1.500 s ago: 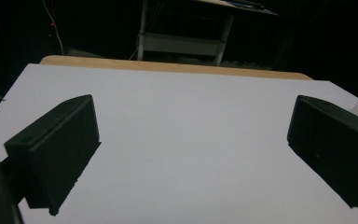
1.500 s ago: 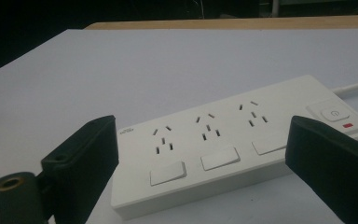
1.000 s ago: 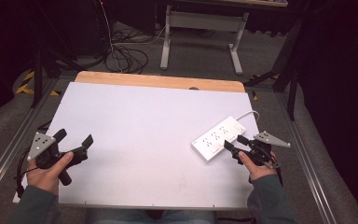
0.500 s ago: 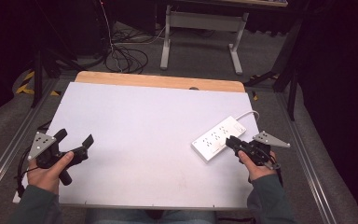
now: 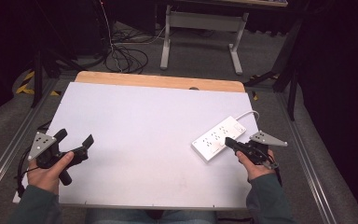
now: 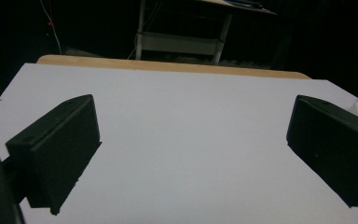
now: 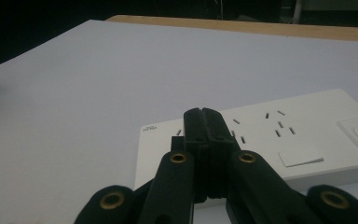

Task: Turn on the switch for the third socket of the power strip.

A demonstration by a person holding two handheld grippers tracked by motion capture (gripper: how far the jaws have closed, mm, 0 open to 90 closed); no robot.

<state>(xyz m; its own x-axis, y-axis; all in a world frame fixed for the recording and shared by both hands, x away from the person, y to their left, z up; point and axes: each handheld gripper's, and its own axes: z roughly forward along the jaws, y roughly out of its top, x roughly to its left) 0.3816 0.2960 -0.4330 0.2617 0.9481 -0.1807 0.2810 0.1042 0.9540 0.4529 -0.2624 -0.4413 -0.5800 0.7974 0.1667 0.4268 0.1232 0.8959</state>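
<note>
Right gripper [image 5: 230, 143] pinched fully together on nothing, tips poised over the near end of the white power strip [image 5: 218, 138]. Strip flat on the white table [image 5: 144, 126], right side, long axis slanting from near-left toward far-right, switch end and cord farthest away. Left gripper [image 5: 74, 140] spread wide, empty, well apart across the table. Clearly the right hand's reach; jaws probably to be parted first for any grasp

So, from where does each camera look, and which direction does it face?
High view: above the person's side, facing forward and down on the table; both hands and forearms show.
Left gripper view: on the left tool, facing the far edge; jaws apart.
Right gripper view: on the right tool, jaws together over the power strip.
Shared: the power strip.
</note>
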